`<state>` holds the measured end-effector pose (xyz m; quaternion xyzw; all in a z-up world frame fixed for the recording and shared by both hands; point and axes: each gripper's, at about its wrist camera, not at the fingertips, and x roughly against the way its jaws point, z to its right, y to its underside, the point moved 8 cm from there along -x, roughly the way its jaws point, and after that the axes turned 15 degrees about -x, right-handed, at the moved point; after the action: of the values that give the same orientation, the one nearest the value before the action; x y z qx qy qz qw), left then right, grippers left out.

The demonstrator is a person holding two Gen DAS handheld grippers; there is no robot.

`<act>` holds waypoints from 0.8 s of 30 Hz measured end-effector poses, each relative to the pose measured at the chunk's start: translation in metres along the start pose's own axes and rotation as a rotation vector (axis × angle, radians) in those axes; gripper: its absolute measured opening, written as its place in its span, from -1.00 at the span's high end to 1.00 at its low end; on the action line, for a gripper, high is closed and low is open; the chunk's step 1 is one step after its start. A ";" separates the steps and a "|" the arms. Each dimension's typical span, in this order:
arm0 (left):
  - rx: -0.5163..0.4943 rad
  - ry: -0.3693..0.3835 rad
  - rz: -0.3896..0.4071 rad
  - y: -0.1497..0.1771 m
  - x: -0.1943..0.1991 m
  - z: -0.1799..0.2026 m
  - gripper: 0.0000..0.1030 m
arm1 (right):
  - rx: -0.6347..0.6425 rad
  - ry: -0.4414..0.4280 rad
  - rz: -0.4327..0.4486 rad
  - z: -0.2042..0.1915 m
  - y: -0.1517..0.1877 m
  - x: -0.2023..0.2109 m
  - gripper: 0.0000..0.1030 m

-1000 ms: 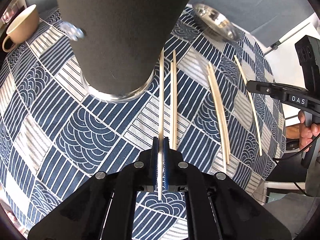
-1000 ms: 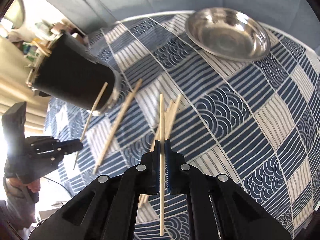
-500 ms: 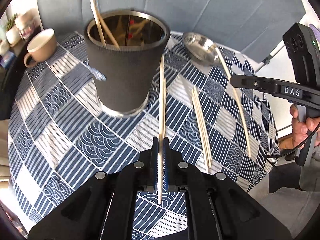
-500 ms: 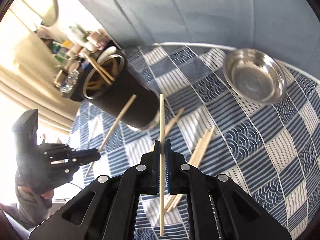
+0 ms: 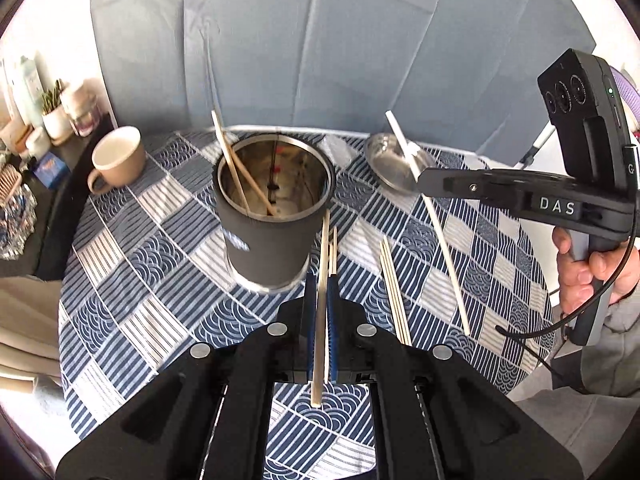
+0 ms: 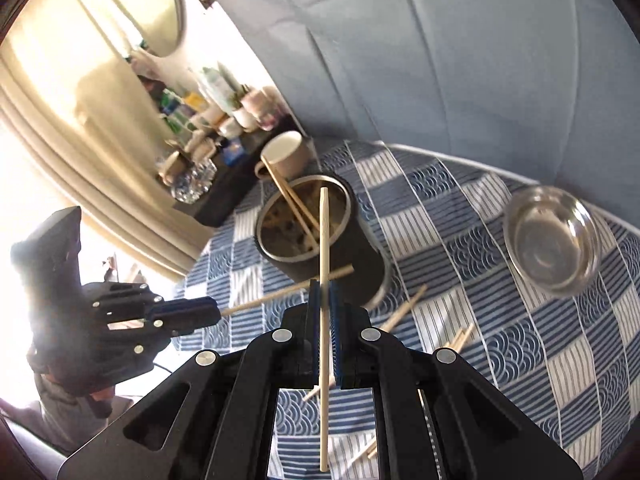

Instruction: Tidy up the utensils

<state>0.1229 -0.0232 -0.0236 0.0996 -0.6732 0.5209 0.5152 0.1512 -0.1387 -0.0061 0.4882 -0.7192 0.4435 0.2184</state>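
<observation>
A navy-and-white patchwork cloth of stripes and wave scallops covers the desk. The cylindrical holder with a matte dark-grey sleeve shows a shiny steel inside. Pale wooden chopsticks, a beige ceramic mug and a silver metal bowl stand out against a grey-blue backdrop.

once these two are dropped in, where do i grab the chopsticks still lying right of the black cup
Take the loose chopsticks one at a time near mid-length, coming from above with jaws across the thin shaft. They lie flat on the tablecloth, nearly parallel and bunched close, so probably start with an outer stick. Both the left gripper and right gripper hold one now.
</observation>
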 end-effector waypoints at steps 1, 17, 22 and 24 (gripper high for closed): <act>0.004 0.000 0.008 -0.004 0.003 -0.001 0.90 | 0.003 -0.005 0.004 -0.002 -0.002 0.001 0.91; -0.013 -0.064 0.072 -0.047 0.023 -0.033 0.91 | 0.045 -0.035 0.044 -0.028 -0.044 -0.005 0.91; -0.010 -0.068 0.042 -0.042 0.014 -0.042 0.91 | 0.037 -0.030 0.035 -0.023 -0.047 -0.009 0.91; -0.017 -0.062 0.012 -0.033 0.006 -0.043 0.91 | 0.032 -0.025 0.031 -0.022 -0.048 -0.012 0.91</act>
<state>0.1672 -0.0004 -0.0022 0.1073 -0.6938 0.5152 0.4916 0.1969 -0.1203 0.0164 0.4860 -0.7222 0.4522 0.1944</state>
